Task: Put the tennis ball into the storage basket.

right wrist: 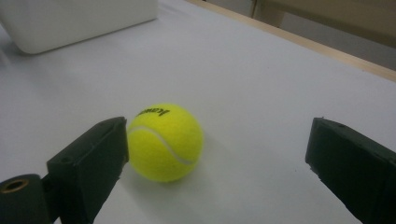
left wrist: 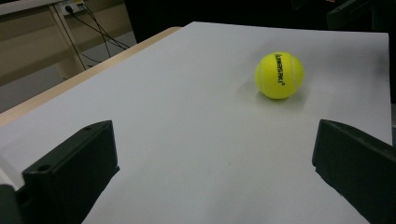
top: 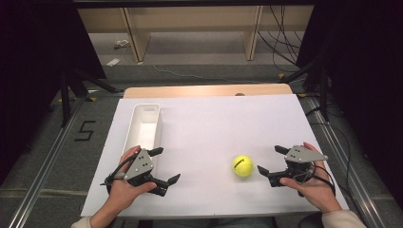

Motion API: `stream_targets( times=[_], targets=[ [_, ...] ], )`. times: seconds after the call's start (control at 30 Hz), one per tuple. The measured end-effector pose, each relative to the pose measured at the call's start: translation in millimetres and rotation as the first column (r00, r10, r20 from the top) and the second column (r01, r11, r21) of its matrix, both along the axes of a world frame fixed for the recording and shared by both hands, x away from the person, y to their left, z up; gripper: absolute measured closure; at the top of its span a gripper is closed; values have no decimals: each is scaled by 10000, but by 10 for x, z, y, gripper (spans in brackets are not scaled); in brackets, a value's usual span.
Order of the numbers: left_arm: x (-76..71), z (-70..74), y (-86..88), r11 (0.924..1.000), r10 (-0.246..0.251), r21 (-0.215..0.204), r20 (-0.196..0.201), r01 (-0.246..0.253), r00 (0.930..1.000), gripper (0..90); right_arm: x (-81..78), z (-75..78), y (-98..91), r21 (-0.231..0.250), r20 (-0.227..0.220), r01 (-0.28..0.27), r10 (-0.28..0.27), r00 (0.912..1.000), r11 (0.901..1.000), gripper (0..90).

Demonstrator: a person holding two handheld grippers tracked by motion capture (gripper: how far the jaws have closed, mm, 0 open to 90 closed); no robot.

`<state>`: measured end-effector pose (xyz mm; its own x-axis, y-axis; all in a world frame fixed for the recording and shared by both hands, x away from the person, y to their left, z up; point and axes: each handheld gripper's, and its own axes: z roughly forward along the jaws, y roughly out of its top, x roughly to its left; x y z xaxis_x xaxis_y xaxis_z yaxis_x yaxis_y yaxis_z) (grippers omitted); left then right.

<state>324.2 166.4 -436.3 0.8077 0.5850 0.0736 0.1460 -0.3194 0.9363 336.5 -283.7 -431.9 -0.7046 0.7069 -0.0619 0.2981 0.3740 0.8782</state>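
Observation:
A yellow tennis ball rests on the white table sheet, right of centre near the front. My right gripper lies just to its right, jaws wide open and facing the ball. Seen along those jaws, the ball sits close by the left jaw, ahead of the gap and untouched. My left gripper rests at the front left, also open, nothing between its jaws. From there the ball lies farther off on the sheet.
A long white bin stands on the sheet's left side, just beyond my left hand; its side is in the right gripper view too. The wooden table edge runs along the back. Dark stands and cables surround the table.

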Motion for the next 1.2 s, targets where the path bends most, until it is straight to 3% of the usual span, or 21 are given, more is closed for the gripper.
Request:
stream_targets(
  times=[1.2],
  targets=[
    [-4,-16,-9,9997,-85,209,23,85,10000,0,54,-48,177,-270,-211,-319,314,9993,9991,87]
  ],
)
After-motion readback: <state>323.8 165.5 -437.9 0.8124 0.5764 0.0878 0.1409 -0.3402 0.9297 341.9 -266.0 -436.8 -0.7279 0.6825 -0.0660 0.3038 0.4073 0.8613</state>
